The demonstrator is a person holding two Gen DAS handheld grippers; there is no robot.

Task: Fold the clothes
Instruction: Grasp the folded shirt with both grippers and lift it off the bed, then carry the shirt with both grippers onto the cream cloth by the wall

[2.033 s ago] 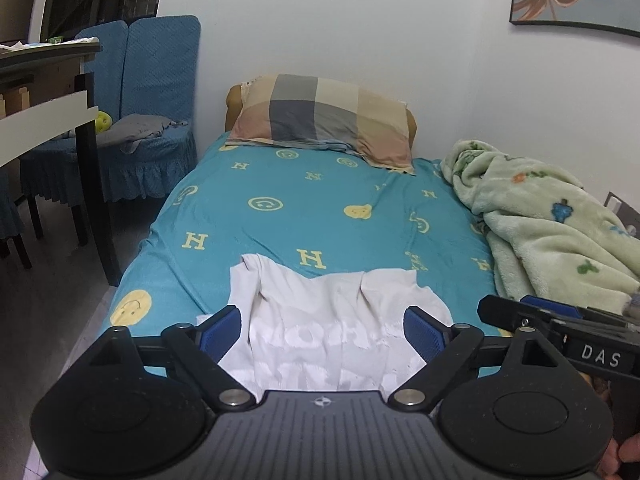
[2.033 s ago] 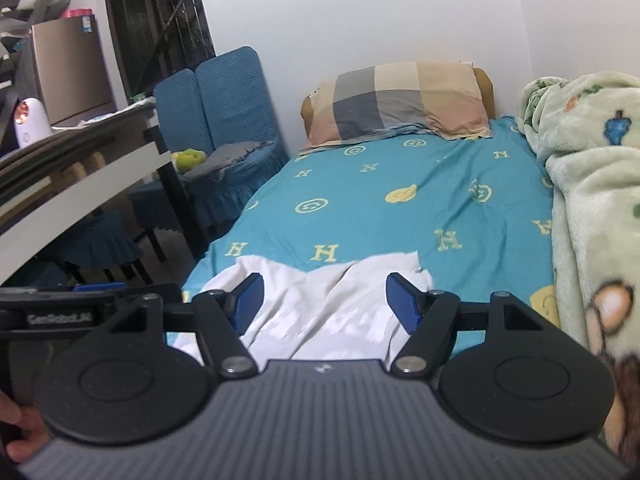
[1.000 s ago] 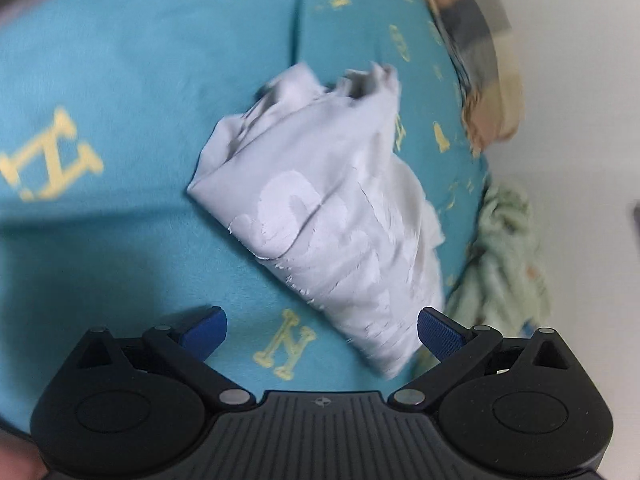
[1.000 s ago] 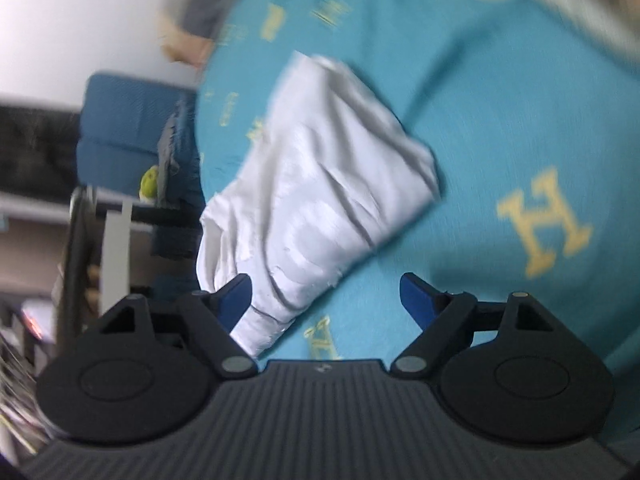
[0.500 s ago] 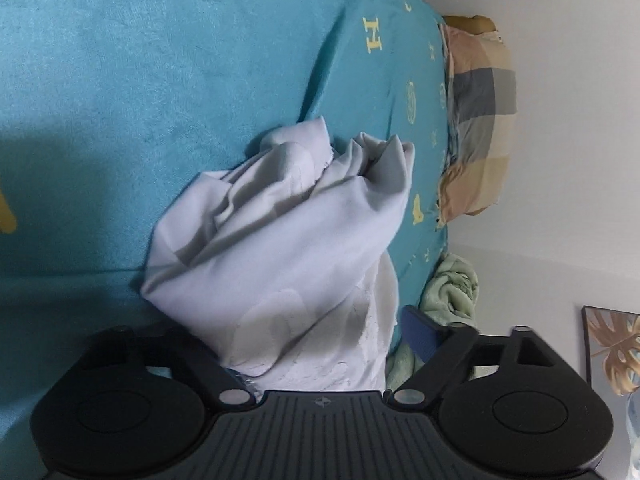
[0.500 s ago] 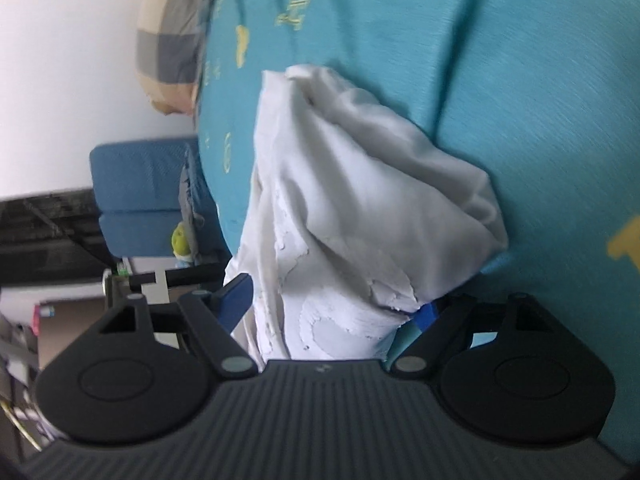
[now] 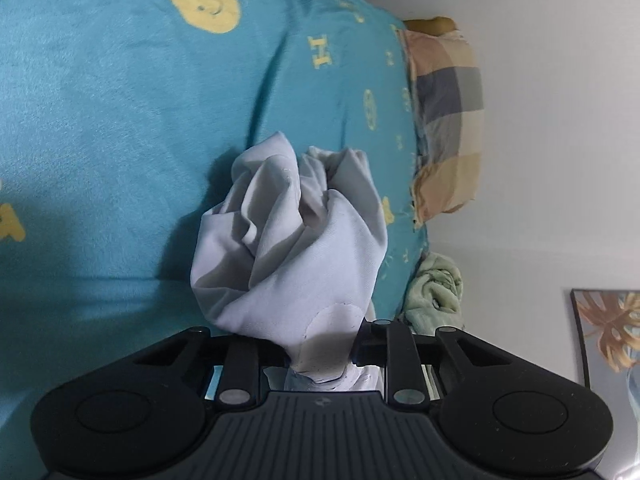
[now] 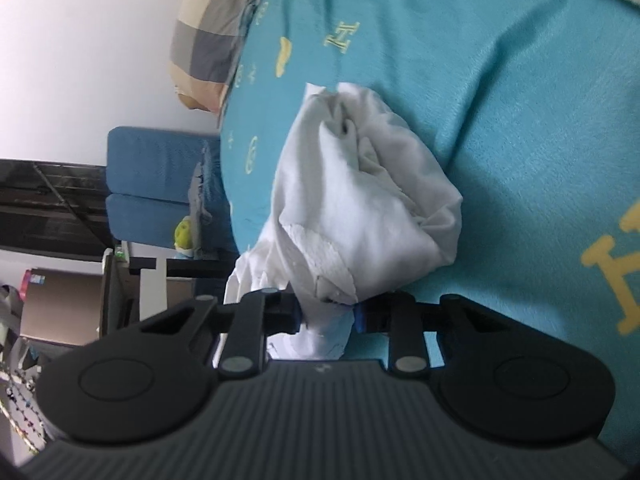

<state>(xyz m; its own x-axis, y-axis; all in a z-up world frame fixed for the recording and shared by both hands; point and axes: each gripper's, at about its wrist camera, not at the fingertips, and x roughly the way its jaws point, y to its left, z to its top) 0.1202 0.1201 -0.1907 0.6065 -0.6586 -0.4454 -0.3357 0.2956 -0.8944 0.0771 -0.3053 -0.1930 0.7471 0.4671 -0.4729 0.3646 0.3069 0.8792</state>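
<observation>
So the crumpled white cotton t-shirt (image 7: 292,248) is bunched up in a lump on the teal bedsheet with yellow H letters and smiley faces (image 7: 100,128), roughly mid-bed, and I've got an end of it in each hand. From my left wrist cam, the left gripper (image 7: 318,354) has just been closing and now its jaws are pinched narrow on a wad of the shirt, with the cracked white print patch sitting right at the pinch. The fabric fans out wide and wrinkly in front of the black fingers (image 7: 240,356).

Same story on the other side: the right gripper (image 8: 326,316) has just been closing too, and its blue pads (image 8: 359,314) are squeezing a twisted neck of the same shirt (image 8: 360,208), rest of it ballooning out ahead on the sheet (image 8: 520,100).

Pose-wise, both grippers are rolled over on their sides, so the room looks sideways in both cams, and both are tipped down toward the mattress, close in on the cloth.

Further out: the plaid pillow in tan, grey and yellow squares (image 7: 448,120) is at the head of the bed, a fuzzy pale green blanket (image 7: 436,296) is piled by the wall, and a framed leaf picture (image 7: 608,332) is hanging there. Right cam also catches the blue covered chairs (image 8: 160,184) beside the bed.
</observation>
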